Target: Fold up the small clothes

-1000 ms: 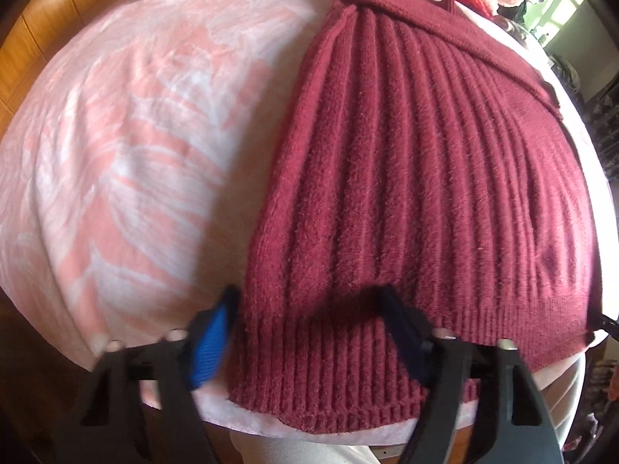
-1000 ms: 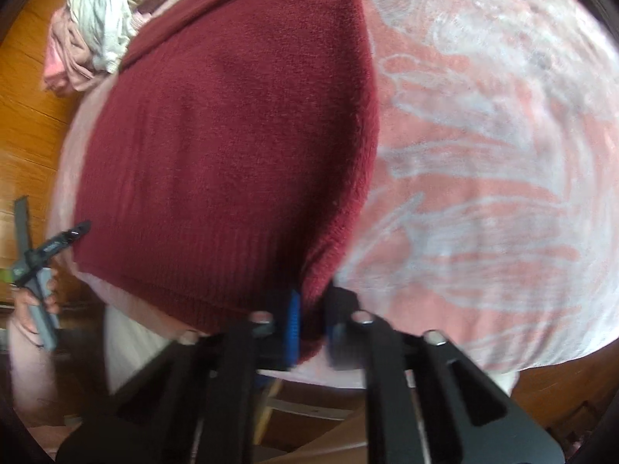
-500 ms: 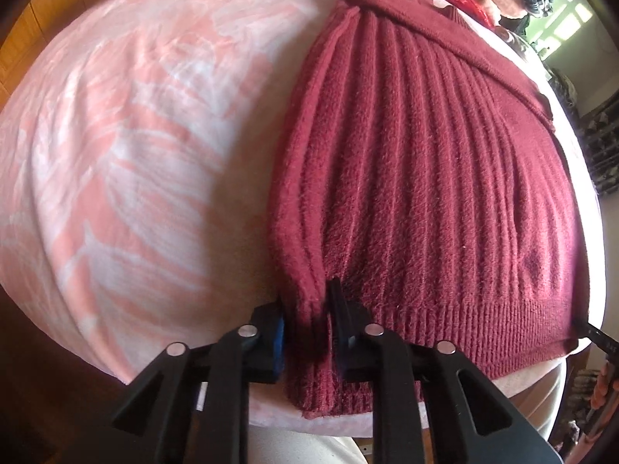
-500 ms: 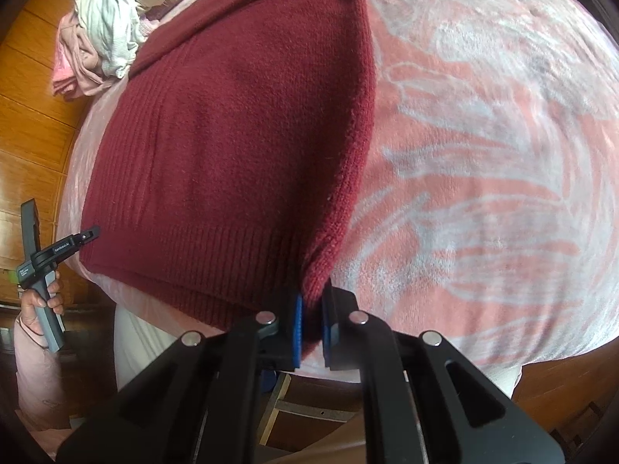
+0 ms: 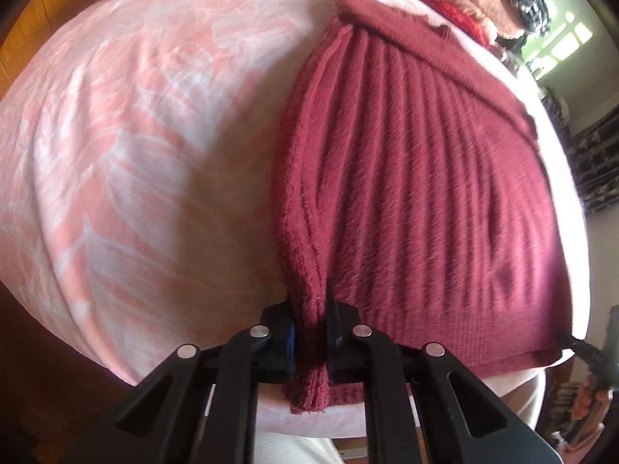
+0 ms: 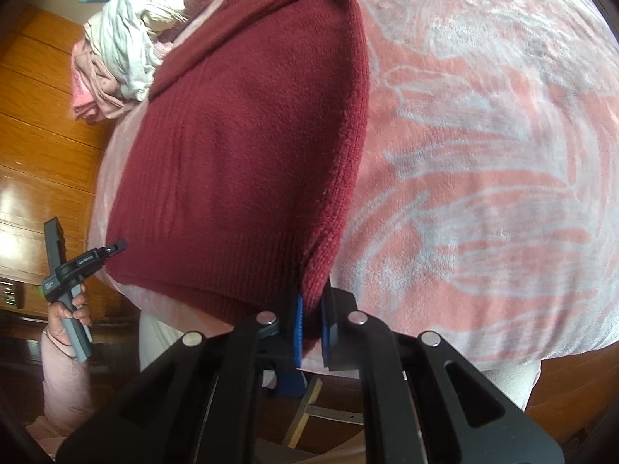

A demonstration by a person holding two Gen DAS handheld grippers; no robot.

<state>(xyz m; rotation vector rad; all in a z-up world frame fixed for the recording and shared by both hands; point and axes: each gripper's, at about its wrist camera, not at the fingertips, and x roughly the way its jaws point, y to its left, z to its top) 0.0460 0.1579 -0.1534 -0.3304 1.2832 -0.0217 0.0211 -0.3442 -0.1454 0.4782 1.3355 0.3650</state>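
Note:
A dark red ribbed knit sweater [image 5: 418,178] lies flat on a pink and white patterned blanket [image 5: 135,147], hem towards me. My left gripper [image 5: 309,328] is shut on the sweater's near left hem corner, the knit bunched between its jaws. My right gripper [image 6: 311,321] is shut on the sweater [image 6: 240,162] at its near right hem corner, which is lifted slightly off the blanket [image 6: 483,178]. The left gripper also shows in the right wrist view [image 6: 112,249] at the far hem corner, held by a hand.
A pile of pale and pink clothes [image 6: 123,54] lies at the far left of the blanket. More clothes, red and checked [image 5: 483,4], lie at the far right. A wooden floor [image 6: 42,147] surrounds the blanket's edge.
My left gripper went from open around the hem to shut on the left hem corner. Both grippers have lifted their corners slightly; the right stayed shut.

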